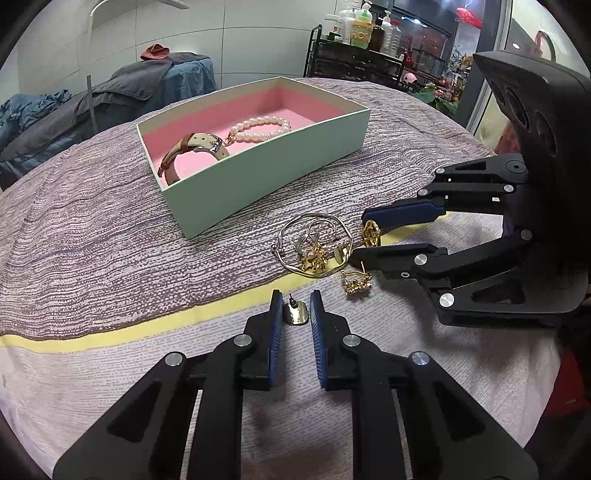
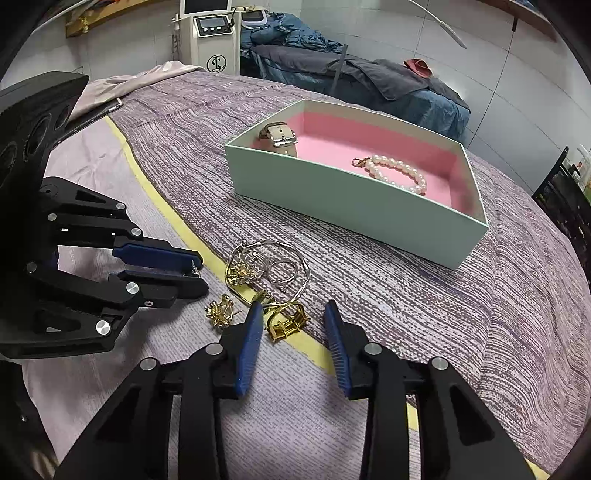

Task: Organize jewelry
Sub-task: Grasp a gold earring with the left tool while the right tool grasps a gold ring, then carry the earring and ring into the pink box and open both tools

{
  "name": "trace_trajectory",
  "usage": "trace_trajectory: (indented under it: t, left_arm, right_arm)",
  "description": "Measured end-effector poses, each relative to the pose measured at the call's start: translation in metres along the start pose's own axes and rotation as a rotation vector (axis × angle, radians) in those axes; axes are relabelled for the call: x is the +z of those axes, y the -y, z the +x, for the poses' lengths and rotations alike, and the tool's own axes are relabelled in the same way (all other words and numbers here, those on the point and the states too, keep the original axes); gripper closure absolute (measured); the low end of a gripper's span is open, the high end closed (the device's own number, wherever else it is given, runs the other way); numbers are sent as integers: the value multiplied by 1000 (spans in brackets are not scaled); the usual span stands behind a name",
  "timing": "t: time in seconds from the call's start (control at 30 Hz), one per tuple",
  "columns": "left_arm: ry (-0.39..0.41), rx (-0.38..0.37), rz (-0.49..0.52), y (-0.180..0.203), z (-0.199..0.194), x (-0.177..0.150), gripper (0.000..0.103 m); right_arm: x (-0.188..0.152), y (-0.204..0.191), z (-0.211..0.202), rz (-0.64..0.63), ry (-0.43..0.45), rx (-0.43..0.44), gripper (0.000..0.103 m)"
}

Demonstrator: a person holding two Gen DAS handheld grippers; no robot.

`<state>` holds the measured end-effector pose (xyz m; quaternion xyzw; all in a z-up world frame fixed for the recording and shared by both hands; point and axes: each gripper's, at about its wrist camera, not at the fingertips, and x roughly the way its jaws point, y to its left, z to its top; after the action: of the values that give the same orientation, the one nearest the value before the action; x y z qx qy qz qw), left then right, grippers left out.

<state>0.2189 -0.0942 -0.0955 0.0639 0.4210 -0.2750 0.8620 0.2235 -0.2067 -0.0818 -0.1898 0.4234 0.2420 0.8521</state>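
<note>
A mint box (image 1: 266, 177) with pink lining holds a tan watch (image 1: 195, 147) and a pearl bracelet (image 1: 258, 127); it also shows in the right wrist view (image 2: 354, 206). A pile of silver and gold jewelry (image 1: 314, 247) lies before it on the bed. My left gripper (image 1: 295, 306) is open around a gold stud earring (image 1: 295, 314) that lies on the cloth. My right gripper (image 2: 293, 319) is open around a gold cage ring (image 2: 286, 321). A gold flower earring (image 2: 219, 312) lies beside it.
The purple-striped bedspread (image 1: 92, 240) has a yellow band (image 1: 110, 332) across it. A shelf with bottles (image 1: 362, 33) stands behind, a blue-covered bed (image 2: 369, 74) and a white machine (image 2: 214, 37) farther off.
</note>
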Motion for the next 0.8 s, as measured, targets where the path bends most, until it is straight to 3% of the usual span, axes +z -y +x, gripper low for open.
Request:
trace_trajectory:
  t: [0.07,0.33,0.8]
  left_arm:
    - [3,0,-3,0,-1,-2,88]
    - [18,-34,-38,-6,-9,-8,89]
    - [88,-57,-62,-10,-44,-14,89]
  right_arm:
    - [-1,-1,-1,-4,1,1,80]
    - [-6,1,-8,57,1,-13,80]
    - [-21,8,-40,164,76,-8,80]
